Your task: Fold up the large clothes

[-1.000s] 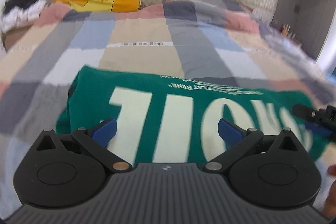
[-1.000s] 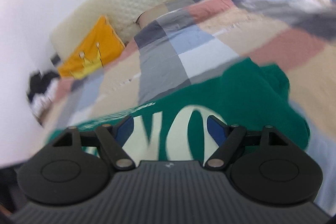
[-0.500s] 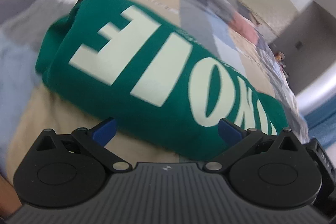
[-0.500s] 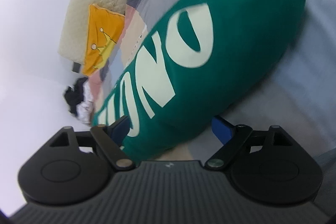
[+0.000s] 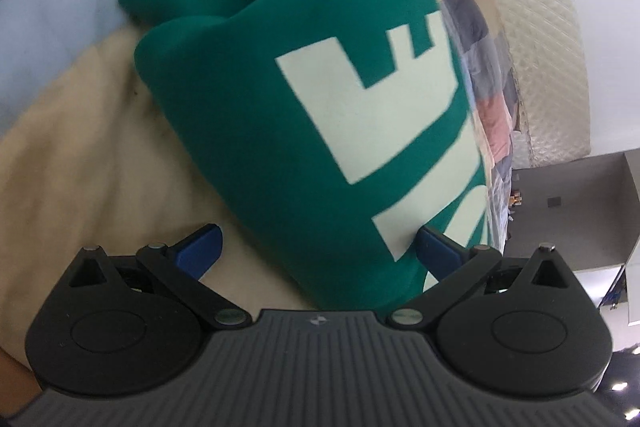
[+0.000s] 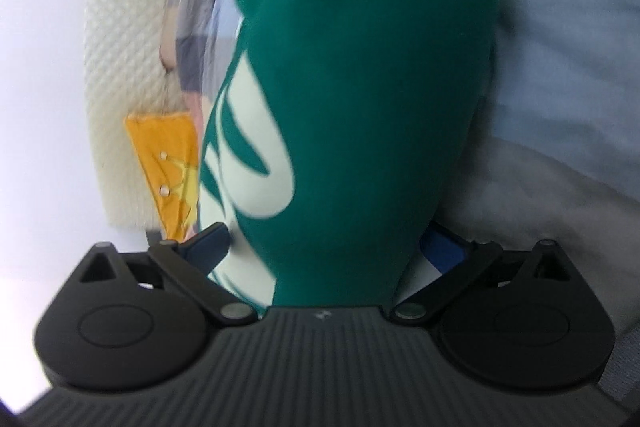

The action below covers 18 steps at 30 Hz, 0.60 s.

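Jaws opening around soft, bulky green sweatshirt [image 6: 360,87].

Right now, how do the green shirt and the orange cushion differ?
The shirt is green with big pale letters; the cushion is orange with a yellow crown. The shirt lies folded on the bedspread, between both grippers' jaws; the cushion leans on the quilted headboard, far from them. Both are soft fabric.
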Tool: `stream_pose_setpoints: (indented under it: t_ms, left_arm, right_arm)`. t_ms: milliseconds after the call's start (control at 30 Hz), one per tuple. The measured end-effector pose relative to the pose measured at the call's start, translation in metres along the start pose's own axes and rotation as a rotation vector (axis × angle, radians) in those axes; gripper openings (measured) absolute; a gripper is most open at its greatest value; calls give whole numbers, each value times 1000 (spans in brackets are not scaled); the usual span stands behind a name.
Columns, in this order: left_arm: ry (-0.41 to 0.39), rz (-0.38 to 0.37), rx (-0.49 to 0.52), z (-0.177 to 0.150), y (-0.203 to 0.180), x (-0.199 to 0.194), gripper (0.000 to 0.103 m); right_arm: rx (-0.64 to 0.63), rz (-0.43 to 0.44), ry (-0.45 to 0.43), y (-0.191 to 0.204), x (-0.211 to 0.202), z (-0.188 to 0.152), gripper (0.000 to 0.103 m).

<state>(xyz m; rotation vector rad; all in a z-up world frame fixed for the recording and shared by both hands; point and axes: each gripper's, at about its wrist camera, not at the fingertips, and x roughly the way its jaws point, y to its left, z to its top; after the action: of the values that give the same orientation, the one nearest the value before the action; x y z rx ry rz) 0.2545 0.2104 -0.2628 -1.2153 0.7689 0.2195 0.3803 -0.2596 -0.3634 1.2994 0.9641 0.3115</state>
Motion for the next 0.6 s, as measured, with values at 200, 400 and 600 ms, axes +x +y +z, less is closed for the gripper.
stream_pose_setpoints:
  t_ms: [200,400,600]
  left_arm:
    - [-31,-61,-42,3,5,-3,103]
    - [-83,-87,-109,5,17,-7,103]
    - [-92,-85,-169,12,25,9,103]
  right_arm:
    - [30,50,-52,-14,-3,4,103]
    - [3,58,-108,-15,-11,2,103]
    - [-17,54,-143,-17,-13,-1,103]
